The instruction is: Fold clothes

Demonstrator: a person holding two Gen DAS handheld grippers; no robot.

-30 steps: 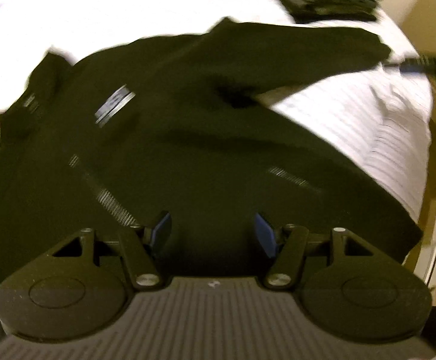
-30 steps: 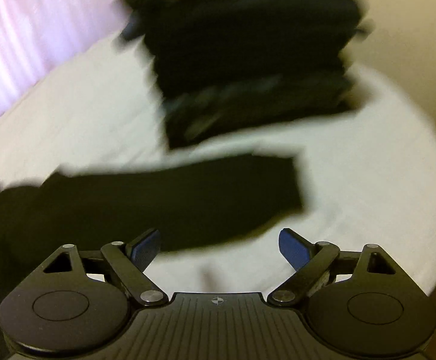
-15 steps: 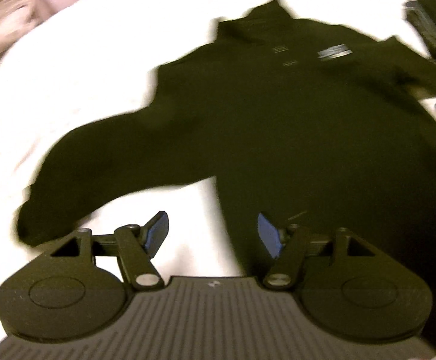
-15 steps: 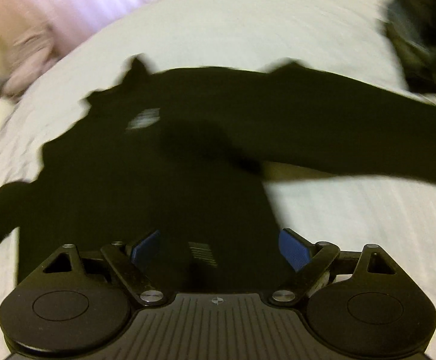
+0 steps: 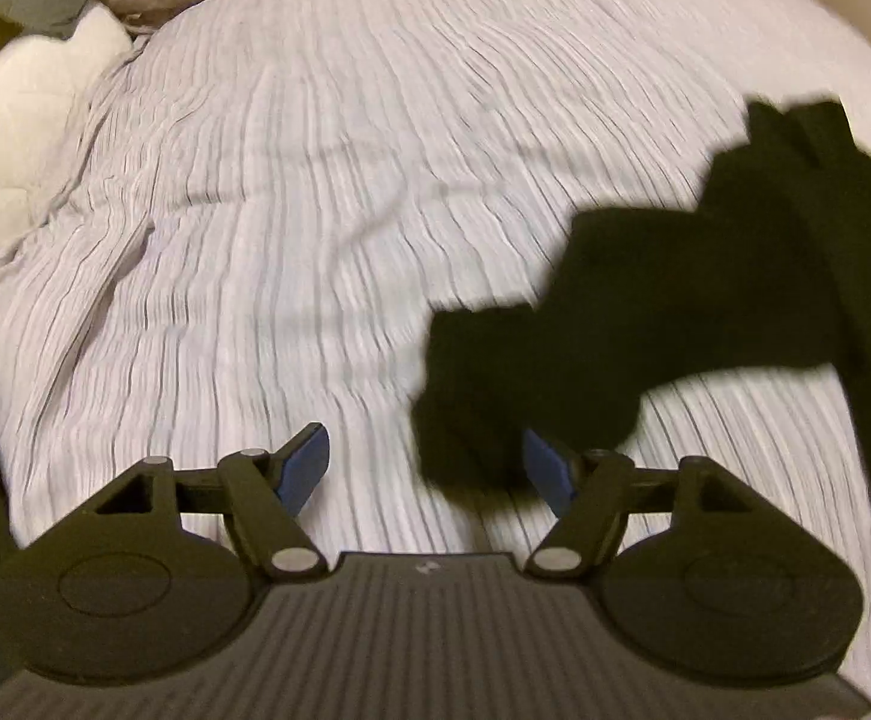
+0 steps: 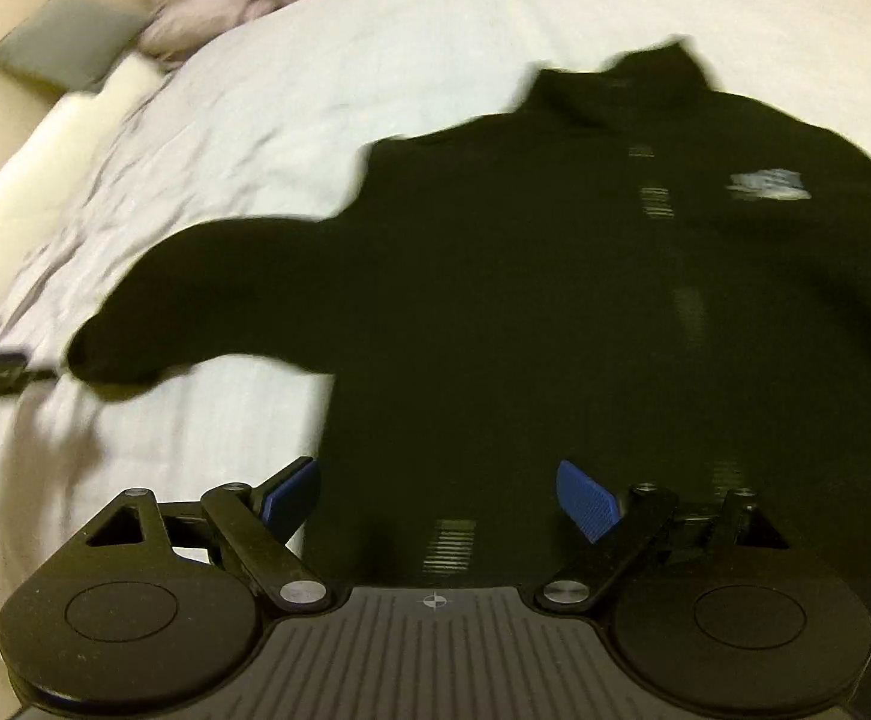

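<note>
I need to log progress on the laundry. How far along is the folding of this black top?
Done: the black top lies spread flat on the bed, sleeve out. In hand: nothing is gripped; the left tool is opening at the cuff, and the right tool hangs open over the hem. Left: every fold, since no fold is visible yet.

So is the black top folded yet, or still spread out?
Spread out: the black top lies flat on the bed, sleeve extended, collar showing.
</note>
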